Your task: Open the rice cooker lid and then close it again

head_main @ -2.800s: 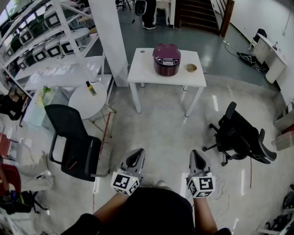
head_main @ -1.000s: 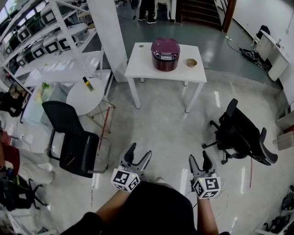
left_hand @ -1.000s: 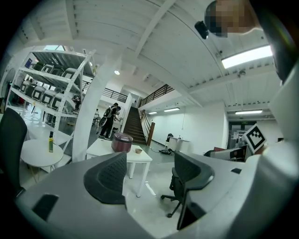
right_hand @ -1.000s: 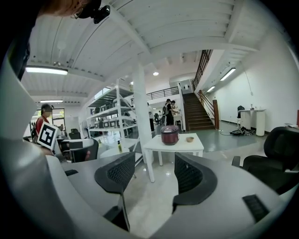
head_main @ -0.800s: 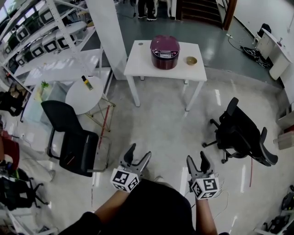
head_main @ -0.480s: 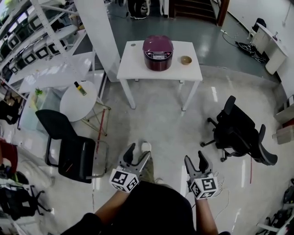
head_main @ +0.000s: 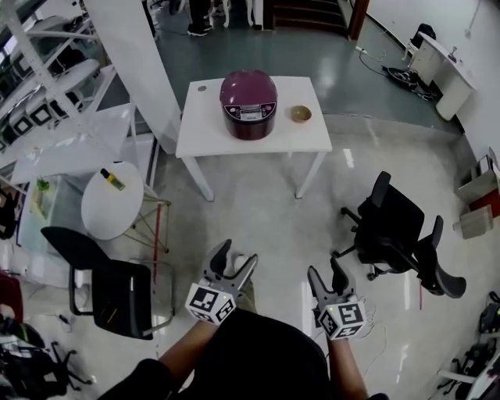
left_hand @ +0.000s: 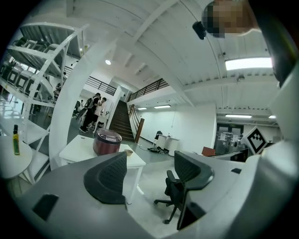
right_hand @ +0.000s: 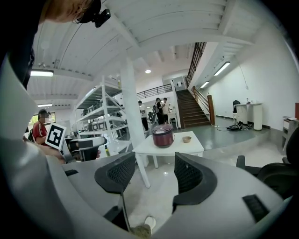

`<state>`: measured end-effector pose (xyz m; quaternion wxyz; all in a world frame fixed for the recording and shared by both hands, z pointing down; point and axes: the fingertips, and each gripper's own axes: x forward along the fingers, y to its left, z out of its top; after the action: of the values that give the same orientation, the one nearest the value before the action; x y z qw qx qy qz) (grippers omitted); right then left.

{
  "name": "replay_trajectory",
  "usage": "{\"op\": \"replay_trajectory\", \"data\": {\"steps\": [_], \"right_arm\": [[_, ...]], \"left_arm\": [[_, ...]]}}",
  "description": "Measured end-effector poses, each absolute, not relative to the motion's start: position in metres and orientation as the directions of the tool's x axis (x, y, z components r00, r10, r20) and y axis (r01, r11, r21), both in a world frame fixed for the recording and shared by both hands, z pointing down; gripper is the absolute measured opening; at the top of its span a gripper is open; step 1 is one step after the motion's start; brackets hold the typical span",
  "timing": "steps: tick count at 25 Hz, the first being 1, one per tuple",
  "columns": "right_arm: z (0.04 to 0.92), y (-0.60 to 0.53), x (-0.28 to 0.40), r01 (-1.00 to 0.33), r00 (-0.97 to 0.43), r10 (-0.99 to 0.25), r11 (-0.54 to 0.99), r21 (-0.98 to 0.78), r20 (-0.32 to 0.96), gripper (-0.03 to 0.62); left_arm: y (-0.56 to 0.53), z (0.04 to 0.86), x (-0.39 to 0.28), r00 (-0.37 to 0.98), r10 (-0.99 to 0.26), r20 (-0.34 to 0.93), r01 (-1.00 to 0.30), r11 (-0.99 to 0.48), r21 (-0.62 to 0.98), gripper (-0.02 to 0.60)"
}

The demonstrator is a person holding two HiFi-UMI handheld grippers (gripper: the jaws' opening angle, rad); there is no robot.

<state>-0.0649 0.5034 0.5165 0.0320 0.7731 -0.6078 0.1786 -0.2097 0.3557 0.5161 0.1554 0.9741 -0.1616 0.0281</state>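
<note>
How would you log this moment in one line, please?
left gripper: open, empty | right gripper: open, empty | rice cooker: lid closed, on white table, untouched

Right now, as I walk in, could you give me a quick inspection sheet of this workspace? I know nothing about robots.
Surface: white table, across the floor from the person.
Job's things: rice cooker on the table, lid shut.
Clutter: small bowl right of the cooker, apart from it; small round object at the table's far left corner.
Grippers: left tool and right tool held low by the person's body, jaws apart, nothing between them.
Cables: tangle of cables on the floor by the far right desk.
Surroundings: black office chair, round side table with a bottle, shelving, stairs.
</note>
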Motion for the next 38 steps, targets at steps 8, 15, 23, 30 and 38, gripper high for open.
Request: {"op": "replay_trajectory", "data": {"steps": [8, 15, 23, 30, 38], "right_arm": [[0.506, 0.412, -0.029, -0.952, 0.172, -0.924, -0.245, -0.186, 0.341, 0.232], [0.501, 0.338, -0.007, -0.952, 0.177, -0.92, -0.25, -0.177, 0.349, 0.232], [0.516, 0.262, -0.001, -0.958, 0.156, -0.905, -0.236, -0.163, 0.397, 0.232], [0.513, 0.22, -0.007, -0.95, 0.141, -0.905, -0.237, -0.202, 0.4, 0.232], [0.52, 0.195, 0.01, -0.954, 0.118, -0.909, -0.215, -0.207, 0.4, 0.232]], "left_arm": [[0.272, 0.504, -0.162, 0.956, -0.274, 0.102, -0.292, -0.902, 0.318, 0.296], [0.203, 0.502, -0.138, 0.964, -0.243, 0.105, -0.264, -0.908, 0.325, 0.296], [0.126, 0.522, -0.13, 0.966, -0.237, 0.098, -0.257, -0.903, 0.345, 0.296], [0.083, 0.528, -0.128, 0.966, -0.239, 0.098, -0.259, -0.896, 0.362, 0.296], [0.068, 0.528, -0.119, 0.959, -0.262, 0.106, -0.283, -0.887, 0.364, 0.296]]}}
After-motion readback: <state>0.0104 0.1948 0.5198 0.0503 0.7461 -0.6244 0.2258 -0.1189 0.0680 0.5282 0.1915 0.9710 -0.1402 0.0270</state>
